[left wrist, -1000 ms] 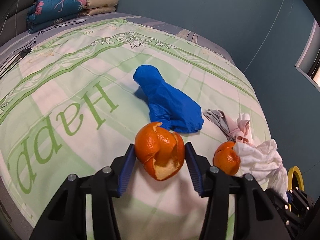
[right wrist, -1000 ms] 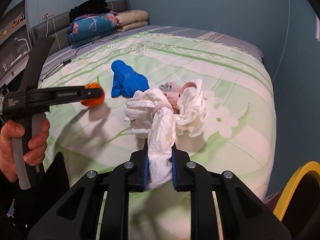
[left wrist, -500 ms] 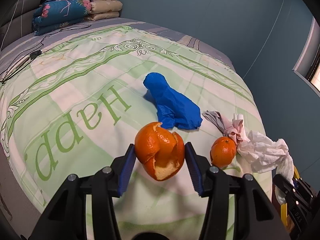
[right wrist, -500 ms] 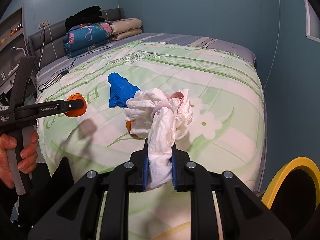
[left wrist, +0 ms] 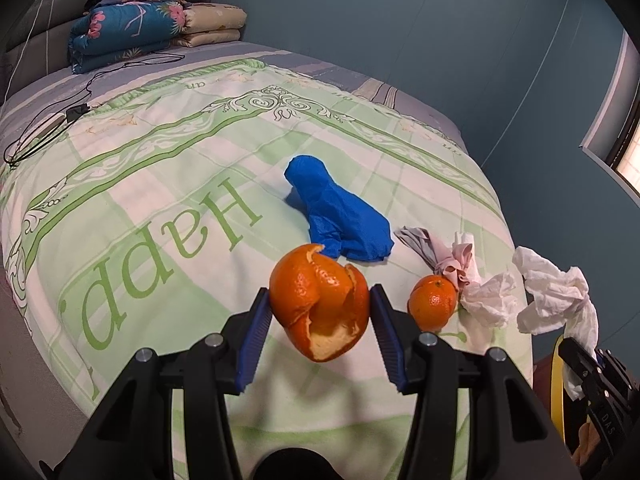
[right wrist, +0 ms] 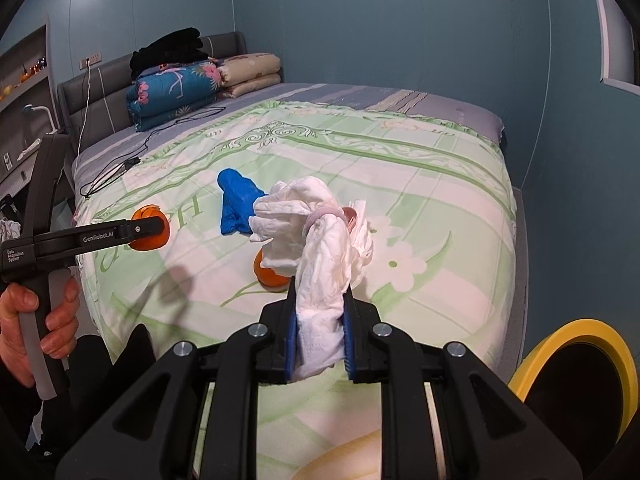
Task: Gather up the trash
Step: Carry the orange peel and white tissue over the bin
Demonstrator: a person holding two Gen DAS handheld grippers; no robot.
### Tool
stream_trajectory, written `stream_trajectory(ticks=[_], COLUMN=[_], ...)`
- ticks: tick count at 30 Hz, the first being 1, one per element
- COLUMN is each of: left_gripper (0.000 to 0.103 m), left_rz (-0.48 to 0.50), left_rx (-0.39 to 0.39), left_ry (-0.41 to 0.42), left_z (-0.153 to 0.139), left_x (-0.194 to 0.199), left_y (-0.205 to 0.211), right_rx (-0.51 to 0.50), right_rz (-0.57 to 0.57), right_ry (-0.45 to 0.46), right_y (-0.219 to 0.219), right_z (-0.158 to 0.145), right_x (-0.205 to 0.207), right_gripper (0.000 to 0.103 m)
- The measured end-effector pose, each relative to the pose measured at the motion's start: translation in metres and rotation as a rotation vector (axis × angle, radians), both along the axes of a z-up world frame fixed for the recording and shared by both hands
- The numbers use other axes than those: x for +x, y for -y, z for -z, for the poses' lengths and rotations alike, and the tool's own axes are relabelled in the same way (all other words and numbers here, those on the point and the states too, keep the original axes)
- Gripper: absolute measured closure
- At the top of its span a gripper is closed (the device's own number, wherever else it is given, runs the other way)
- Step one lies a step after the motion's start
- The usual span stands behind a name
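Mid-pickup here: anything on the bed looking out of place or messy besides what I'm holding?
Yes: litter on the bedspread. A crumpled blue glove, a second orange peel and wadded tissues lie near the bed's foot; a black cable trails near the folded quilts.

Teal-blue painted walls point(right wrist: 400, 20) enclose a wide bed point(left wrist: 120, 216) spread with a green-and-cream patterned quilt printed with large green lettering. A grey padded headboard point(right wrist: 100, 80) backs it, with folded floral and beige blankets point(right wrist: 176, 88) stacked against it. A black cable point(left wrist: 48, 128) trails across the quilt. A bright window edge point(left wrist: 628, 156) shows at right.
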State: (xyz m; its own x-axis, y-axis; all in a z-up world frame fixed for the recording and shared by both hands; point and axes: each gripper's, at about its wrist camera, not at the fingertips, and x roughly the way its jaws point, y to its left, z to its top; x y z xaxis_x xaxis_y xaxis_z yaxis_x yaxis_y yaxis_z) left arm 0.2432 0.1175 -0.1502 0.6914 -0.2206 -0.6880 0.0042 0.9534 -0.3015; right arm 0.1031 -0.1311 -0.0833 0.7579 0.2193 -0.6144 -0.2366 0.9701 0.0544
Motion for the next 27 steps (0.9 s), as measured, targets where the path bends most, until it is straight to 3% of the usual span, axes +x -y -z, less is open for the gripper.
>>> stream_trajectory(ticks=[14, 27], left_gripper=[0.056, 0.056], left_rz=[0.007, 0.094], left_rx=[-0.008, -0.014], left_ry=[0.03, 0.059], left_z=[-0.019, -0.037], left_x=[-0.016, -0.026], left_y=[0.008, 0.053], right_rx=[0.018, 0.037], right_rz=[0.051, 0.106], right_ry=[0.047, 0.084], right_y=[0.029, 0.072], right_z=[-0.019, -0.032], right_x=[-0.021, -0.041], right_gripper=[0.086, 0.086])
